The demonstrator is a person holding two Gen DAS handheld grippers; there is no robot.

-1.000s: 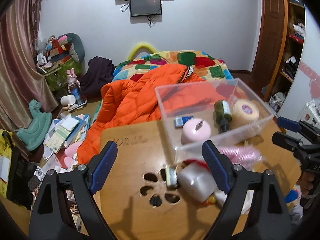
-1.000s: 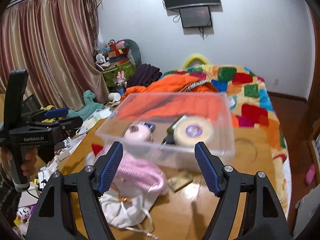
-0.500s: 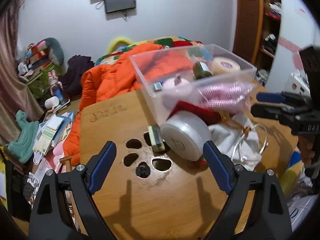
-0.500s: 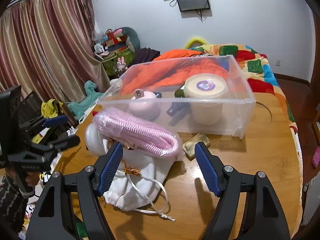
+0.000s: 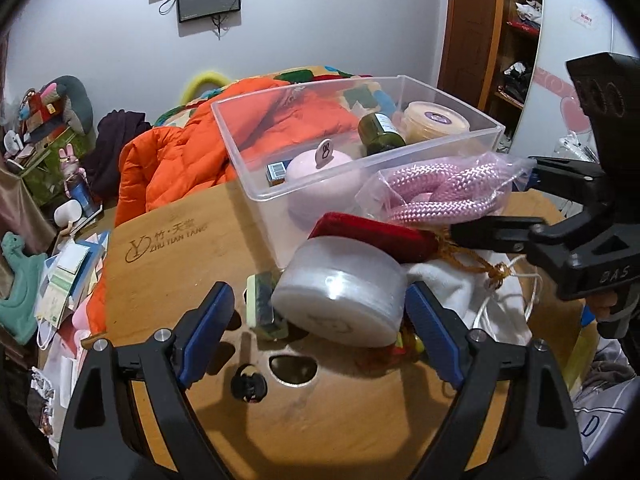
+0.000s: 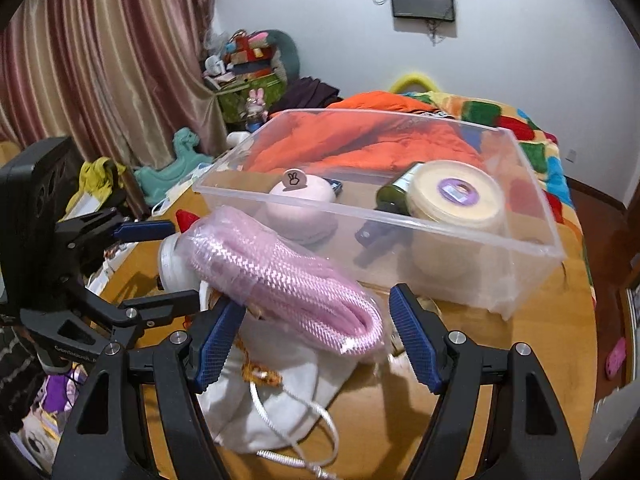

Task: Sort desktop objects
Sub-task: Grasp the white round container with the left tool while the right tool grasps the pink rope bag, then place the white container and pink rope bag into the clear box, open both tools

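Note:
A clear plastic bin (image 5: pixel 452 142) (image 6: pixel 532 240) stands on the wooden table and holds a pink round case (image 5: pixel 316 160), a green bottle (image 5: pixel 378 132), a cream jar (image 5: pixel 434 118) and a small blue box (image 5: pixel 276 170). My left gripper (image 5: pixel 316 334) is open, its fingers on either side of a white round jar (image 5: pixel 340 300) lying on its side. My right gripper (image 6: pixel 316 340) is open around a bagged pink rope (image 6: pixel 280 276) (image 5: pixel 440 188) lying on a white drawstring pouch (image 6: pixel 280 384). A red pouch (image 5: pixel 372 236) lies between the jar and the rope.
A small green bar (image 5: pixel 262 308) lies left of the white jar. The tabletop has cut-out holes (image 5: pixel 292 368) near me. An orange jacket (image 5: pixel 176 160) hangs over the table's far edge. Clutter covers the floor at left (image 5: pixel 60 280).
Both grippers have moved down and in toward the pile in front of the bin. The left now straddles the white jar and the right straddles the pink rope. Both stay open.

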